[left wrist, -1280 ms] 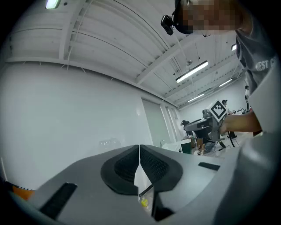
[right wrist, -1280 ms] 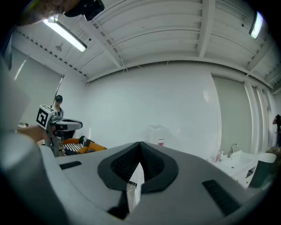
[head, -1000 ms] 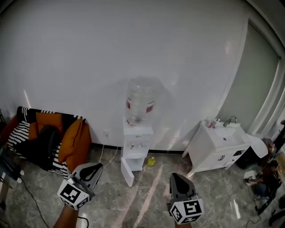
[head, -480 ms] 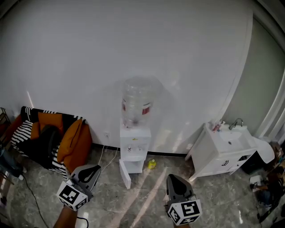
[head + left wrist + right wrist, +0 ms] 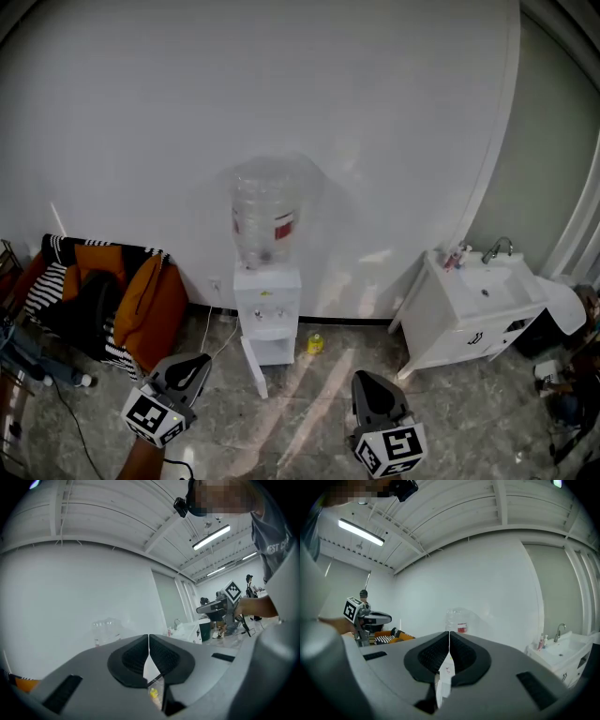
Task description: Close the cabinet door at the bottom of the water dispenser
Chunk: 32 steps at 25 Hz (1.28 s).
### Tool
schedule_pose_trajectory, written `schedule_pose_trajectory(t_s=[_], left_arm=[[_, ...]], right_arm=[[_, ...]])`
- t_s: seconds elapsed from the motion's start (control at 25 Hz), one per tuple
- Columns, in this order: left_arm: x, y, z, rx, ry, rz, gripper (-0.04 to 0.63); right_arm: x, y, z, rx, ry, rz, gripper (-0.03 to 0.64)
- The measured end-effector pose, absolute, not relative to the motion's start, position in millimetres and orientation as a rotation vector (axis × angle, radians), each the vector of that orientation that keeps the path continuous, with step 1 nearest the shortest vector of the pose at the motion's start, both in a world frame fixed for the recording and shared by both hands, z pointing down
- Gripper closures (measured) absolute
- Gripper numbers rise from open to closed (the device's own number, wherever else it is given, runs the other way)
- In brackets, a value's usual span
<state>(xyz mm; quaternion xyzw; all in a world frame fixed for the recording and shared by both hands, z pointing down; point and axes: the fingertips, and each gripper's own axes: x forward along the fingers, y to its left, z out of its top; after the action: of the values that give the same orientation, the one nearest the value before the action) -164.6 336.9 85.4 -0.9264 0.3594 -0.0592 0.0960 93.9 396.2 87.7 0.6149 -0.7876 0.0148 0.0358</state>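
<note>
The left gripper (image 5: 190,367) and right gripper (image 5: 368,389), low in frame, are closed and empty. The cabinet door (image 5: 252,367), centre, stands open, well apart from them. Approaching it likely comes next.

The water dispenser (image 5: 267,300) is a slim white unit standing upright with its back against the wall (image 5: 281,94). A clear bottle (image 5: 262,220) with a red label sits upside down on top of it. At its bottom the white cabinet door (image 5: 251,367) stands open, swung out from the left side away from the wall, with the lower compartment exposed.
</note>
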Motion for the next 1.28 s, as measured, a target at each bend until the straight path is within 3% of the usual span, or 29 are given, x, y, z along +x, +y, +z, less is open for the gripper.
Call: schedule_pose_trajectory(t_s=[0.6,1.28], left_arm=[[-113,226,110,-2.861,0.880,-0.109,0.574],[-134,81,118,-2.951,0.651,-0.066,0.574]], right_arm=[[129,342,107,2.024,-2.228,0.089,0.588],[76,211,93,2.155,-2.111,0.088,0.588]])
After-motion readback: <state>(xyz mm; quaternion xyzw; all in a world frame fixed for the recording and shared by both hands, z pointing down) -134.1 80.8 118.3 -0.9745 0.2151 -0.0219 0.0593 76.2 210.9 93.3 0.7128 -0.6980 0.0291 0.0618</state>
